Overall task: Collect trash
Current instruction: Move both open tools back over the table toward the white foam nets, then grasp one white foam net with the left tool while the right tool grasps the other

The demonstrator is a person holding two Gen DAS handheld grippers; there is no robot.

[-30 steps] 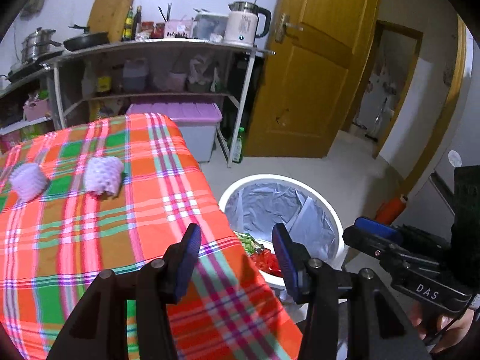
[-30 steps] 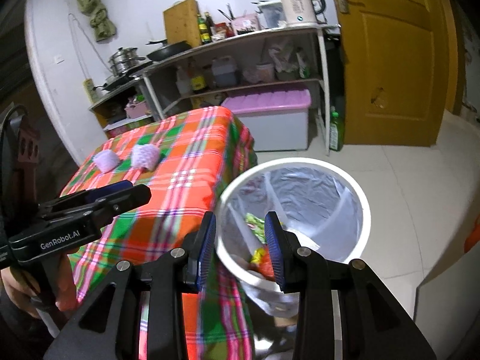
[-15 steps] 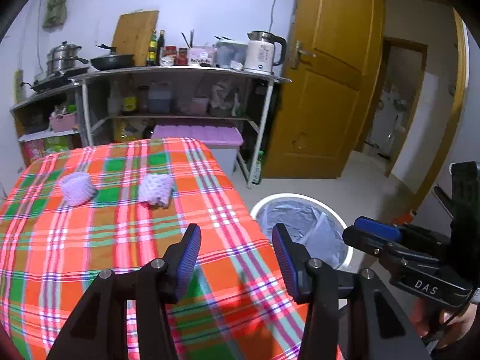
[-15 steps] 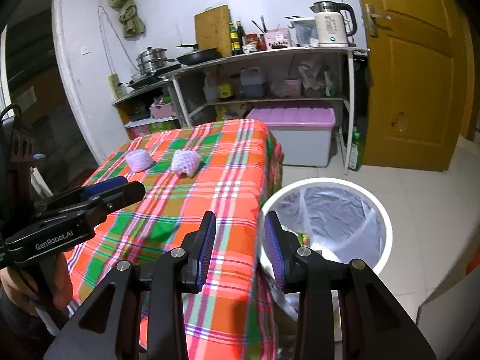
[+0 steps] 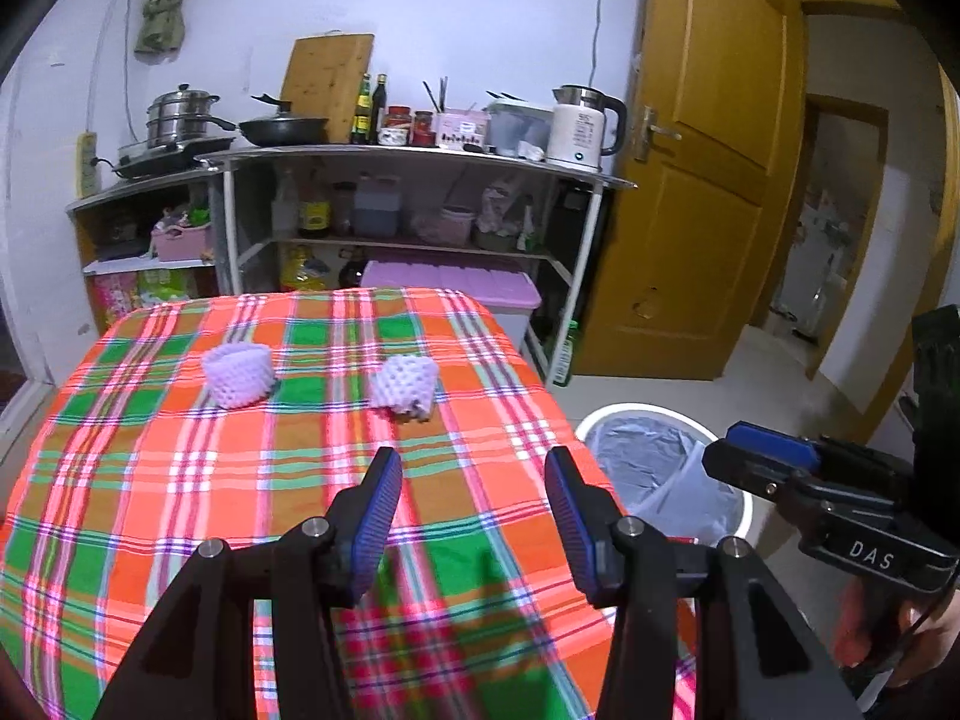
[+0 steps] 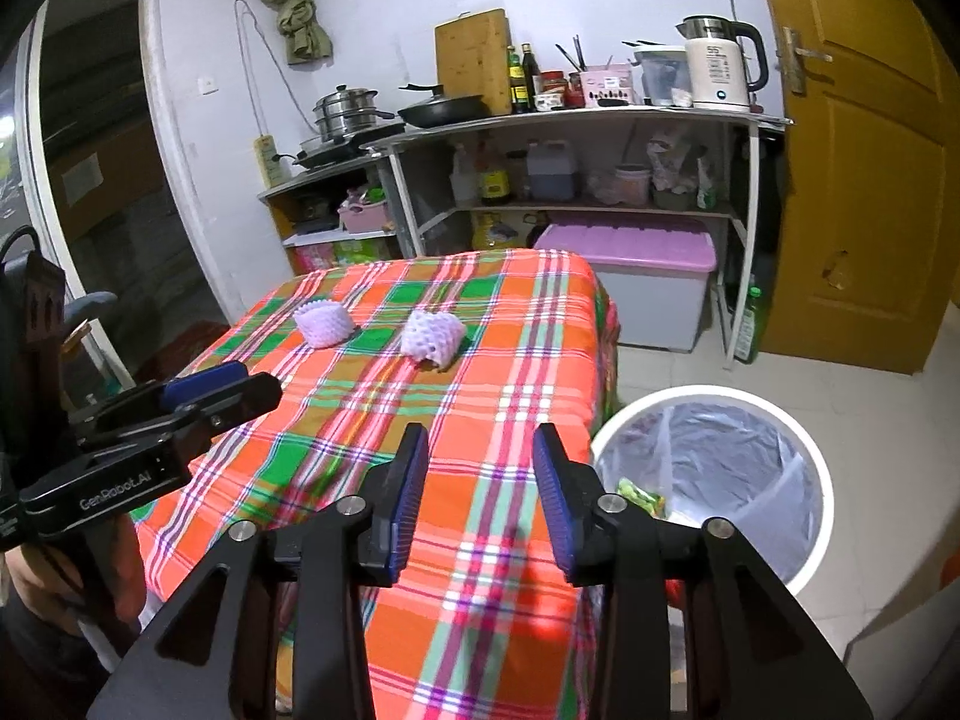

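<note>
Trash remained on the table (image 5: 180,480) — two foam nets, one (image 5: 237,373) toward the far left corner, the other (image 5: 403,389) near the far right edge, well apart. Both lay beyond the grippers' reach, probably the next pickups. The bin (image 6: 714,480) stood on the floor against the table's right edge, bag lined and holding scraps, handy for drops. The left gripper (image 5: 474,510) hung over the near edge, fingers spread wide and empty. The right gripper (image 6: 480,495) hovered beside it, fingers opening with nothing between them — likely readying for a net. A second earlier both grippers pointed at the bin; they had since swung up to face the nets.
</note>
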